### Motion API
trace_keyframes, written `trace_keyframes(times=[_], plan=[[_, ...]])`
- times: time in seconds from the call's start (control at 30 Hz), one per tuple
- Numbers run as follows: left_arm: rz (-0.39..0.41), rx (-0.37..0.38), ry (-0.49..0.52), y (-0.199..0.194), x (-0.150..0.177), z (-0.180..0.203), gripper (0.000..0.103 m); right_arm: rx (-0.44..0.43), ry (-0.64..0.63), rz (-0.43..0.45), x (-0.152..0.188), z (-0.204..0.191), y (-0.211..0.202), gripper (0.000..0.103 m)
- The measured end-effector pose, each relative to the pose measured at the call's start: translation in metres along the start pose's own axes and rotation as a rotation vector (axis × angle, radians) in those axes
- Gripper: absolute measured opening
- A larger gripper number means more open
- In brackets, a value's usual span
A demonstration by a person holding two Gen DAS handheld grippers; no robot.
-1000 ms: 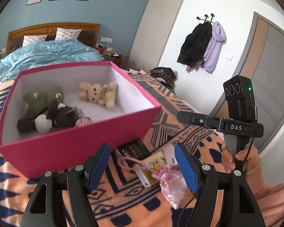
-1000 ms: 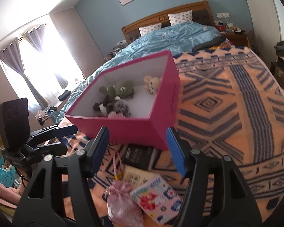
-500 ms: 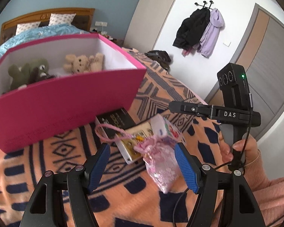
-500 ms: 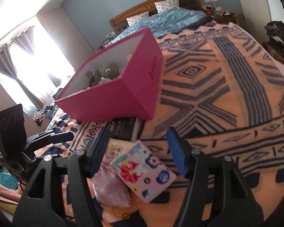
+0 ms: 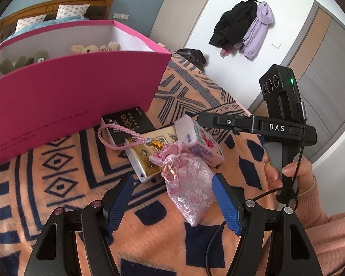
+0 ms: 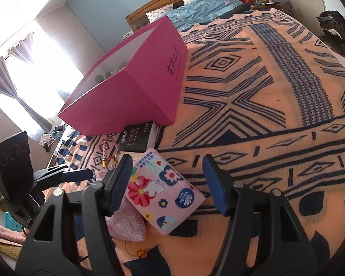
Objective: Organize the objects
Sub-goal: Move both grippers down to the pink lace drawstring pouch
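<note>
The left gripper (image 5: 172,203) has its fingers (image 5: 120,203) spread, gripping nothing, straddling the pink brocade pouch (image 5: 189,189) on the blanket (image 5: 57,184). The right gripper (image 6: 166,182) is likewise released, poised over the floral tissue pack (image 6: 163,195) just beside the pouch. Beyond the pouch lie a gold box (image 5: 147,158) and black box (image 5: 128,124), the black box against the pink box (image 5: 69,96) that holds plush toys (image 5: 23,61).

pink pouch (image 5: 191,188), tissue pack (image 6: 163,195), touching

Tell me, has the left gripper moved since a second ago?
Yes. The left gripper has dropped toward the pink pouch; the pink box now hides its plush toys.
</note>
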State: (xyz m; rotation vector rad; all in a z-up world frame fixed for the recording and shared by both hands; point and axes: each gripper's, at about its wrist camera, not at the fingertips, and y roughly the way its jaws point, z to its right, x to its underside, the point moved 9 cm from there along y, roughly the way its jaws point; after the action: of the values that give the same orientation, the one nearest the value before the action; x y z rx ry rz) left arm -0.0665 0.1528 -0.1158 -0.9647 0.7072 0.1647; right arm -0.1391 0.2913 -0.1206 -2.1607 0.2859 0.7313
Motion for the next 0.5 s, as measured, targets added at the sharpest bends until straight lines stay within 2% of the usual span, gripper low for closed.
trace_keyframes(times=[0.5], plan=[[-0.03, 0.01, 0.007, 0.0074, 0.0048, 0.0054, 0.071, -0.049, 0.032, -0.023, 0.0097, 0.0009, 0.0018, 0.065]])
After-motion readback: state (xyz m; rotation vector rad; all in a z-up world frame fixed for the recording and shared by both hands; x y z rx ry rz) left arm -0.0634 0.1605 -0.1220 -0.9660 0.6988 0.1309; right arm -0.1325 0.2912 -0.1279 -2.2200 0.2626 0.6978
